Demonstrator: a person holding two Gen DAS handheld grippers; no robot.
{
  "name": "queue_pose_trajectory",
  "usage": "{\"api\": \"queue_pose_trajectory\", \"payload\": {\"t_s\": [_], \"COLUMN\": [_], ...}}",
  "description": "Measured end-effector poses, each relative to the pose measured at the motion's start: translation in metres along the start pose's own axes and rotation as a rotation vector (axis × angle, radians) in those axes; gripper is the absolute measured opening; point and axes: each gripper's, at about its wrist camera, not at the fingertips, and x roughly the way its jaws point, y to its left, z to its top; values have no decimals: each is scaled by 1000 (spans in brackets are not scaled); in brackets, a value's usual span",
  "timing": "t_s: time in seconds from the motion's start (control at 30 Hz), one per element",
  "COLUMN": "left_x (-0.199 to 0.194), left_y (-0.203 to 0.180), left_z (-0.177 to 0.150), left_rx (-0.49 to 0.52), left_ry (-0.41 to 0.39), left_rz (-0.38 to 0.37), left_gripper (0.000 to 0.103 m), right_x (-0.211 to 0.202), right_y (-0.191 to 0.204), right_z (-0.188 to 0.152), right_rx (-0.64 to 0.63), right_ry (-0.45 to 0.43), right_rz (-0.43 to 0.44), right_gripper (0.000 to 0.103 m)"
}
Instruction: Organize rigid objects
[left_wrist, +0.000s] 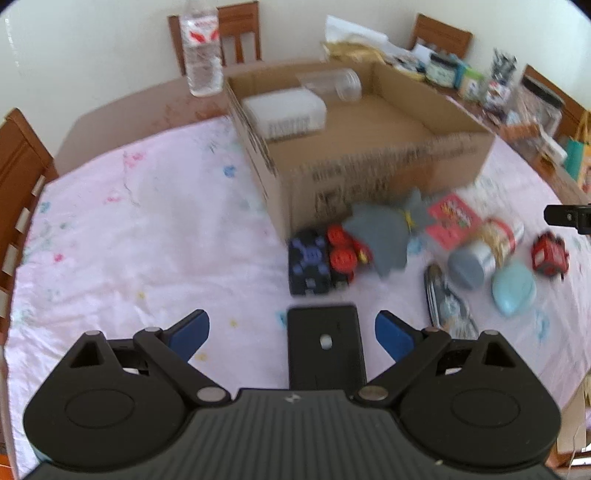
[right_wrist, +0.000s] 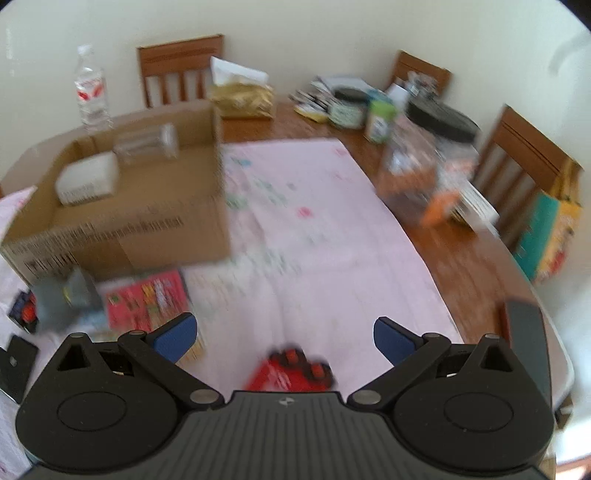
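Observation:
An open cardboard box (left_wrist: 388, 177) stands on the pink cloth and holds a white box (left_wrist: 284, 110) and a clear jar (left_wrist: 332, 83). My left gripper (left_wrist: 291, 334) is open, with a flat black device (left_wrist: 325, 343) lying between its fingers. In front of the cardboard box lie a black-and-blue block (left_wrist: 308, 266), a red toy truck (left_wrist: 345, 254), a grey cloth (left_wrist: 384, 236), a pink card (left_wrist: 452, 219), a metal can (left_wrist: 484, 251), a teal piece (left_wrist: 513, 290) and a second red toy car (left_wrist: 548, 254). My right gripper (right_wrist: 284, 338) is open just above that red toy car (right_wrist: 291, 373).
A water bottle (left_wrist: 201, 48) stands behind the box. Jars, tins and papers (right_wrist: 417, 122) crowd the far wooden table edge. Wooden chairs (right_wrist: 524, 158) ring the table. A patterned flat object (left_wrist: 448, 306) lies near my left gripper's right finger.

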Motion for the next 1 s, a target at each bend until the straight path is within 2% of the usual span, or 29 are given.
{"api": "queue_pose_trajectory", "payload": {"t_s": [0.23, 0.33, 0.6, 0.8, 1.0], "left_x": [16, 18, 13, 10, 10], "left_y": [-1, 1, 10, 28, 45], "left_z": [-19, -24, -34, -38, -39], "left_rx": [12, 11, -22, -86, -147], "left_ry": [46, 49, 70, 81, 84], "left_rz": [-40, -17, 19, 67, 141], "left_gripper": [96, 96, 96, 96, 101], "right_x": [4, 13, 34, 40, 37], "right_y": [-9, -9, -8, -14, -32], "right_z": [-22, -25, -33, -39, -43], "right_rx": [102, 121, 114, 101, 106], "right_ry": [23, 24, 68, 87, 96], "right_rz": [-24, -57, -65, -102, -73], "right_gripper": [103, 103, 103, 103, 103]}}
